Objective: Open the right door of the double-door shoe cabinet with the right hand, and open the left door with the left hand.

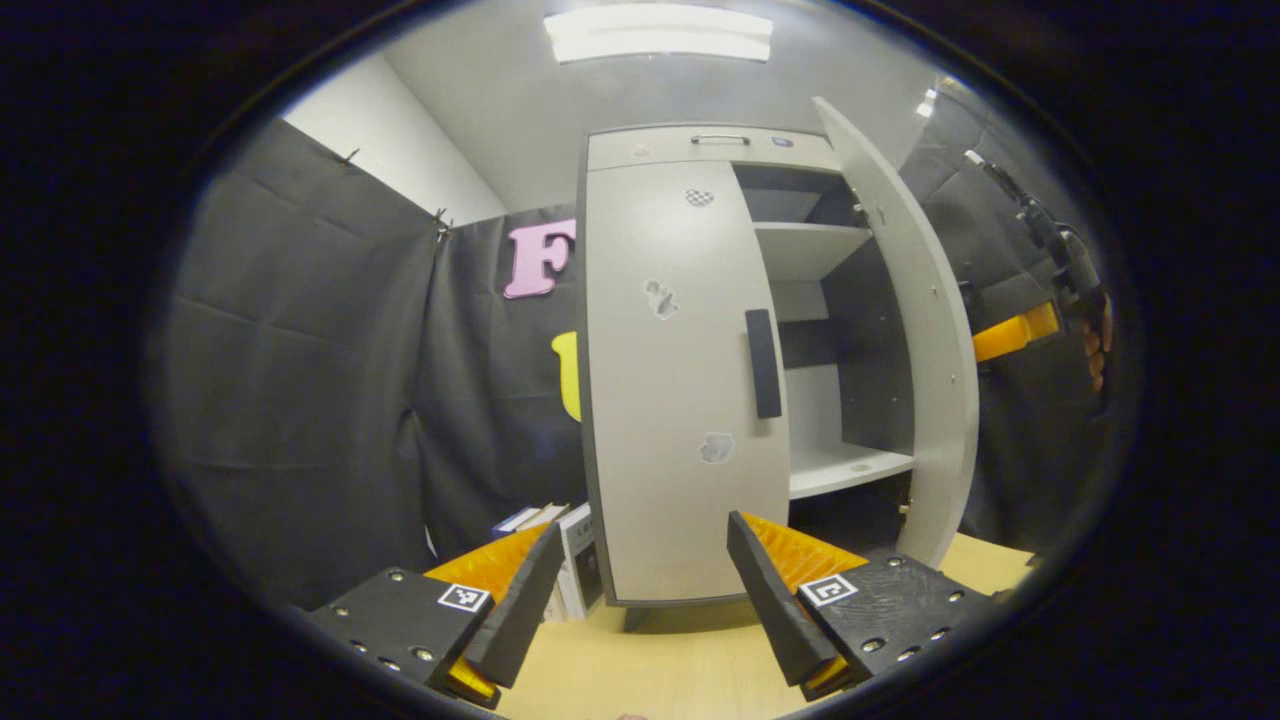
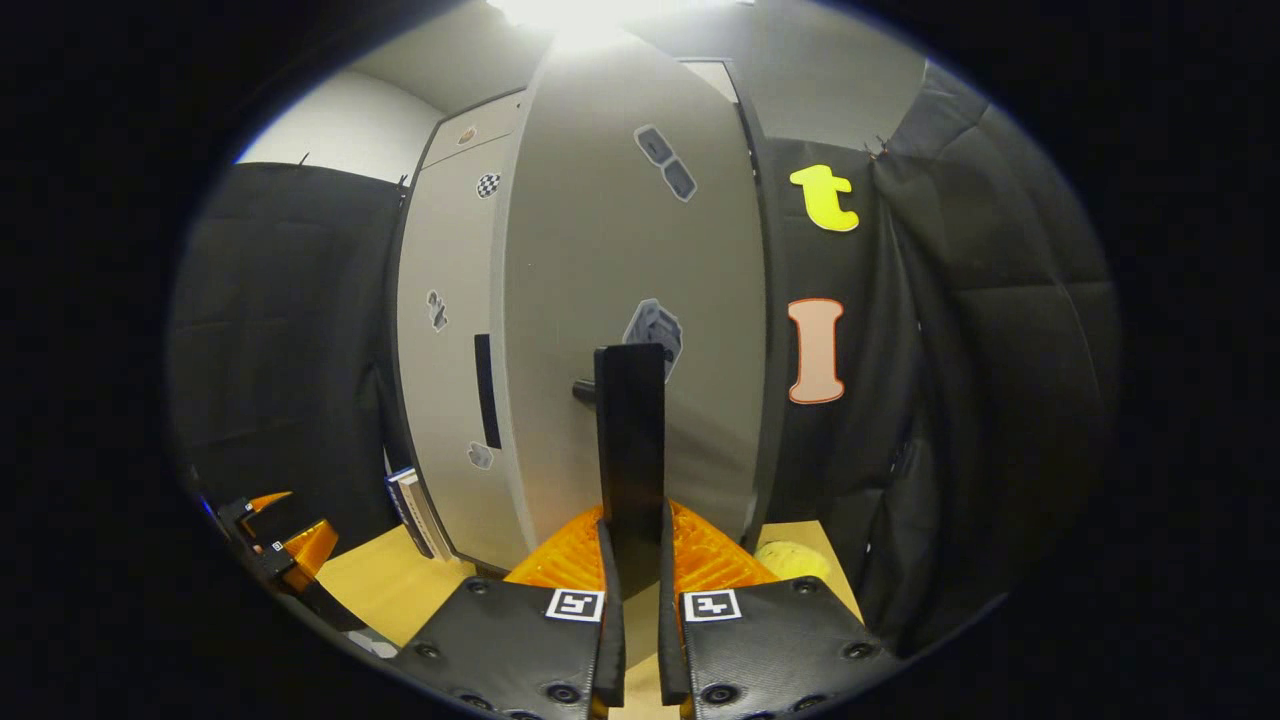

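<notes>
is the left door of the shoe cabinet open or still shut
Shut. In the left gripper view the left door lies flush across its half, handle untouched, while the right door is swung out, baring shelves.

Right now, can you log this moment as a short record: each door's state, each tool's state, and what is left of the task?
right door: swung open, shelves exposed
left door: closed, handle untouched
right tool: fingers closed on the right door's dark handle
left tool: open, in front of the left door, not touching it
cabinet: stands on a wooden surface, books beside it
remaining: left door still to open
</notes>
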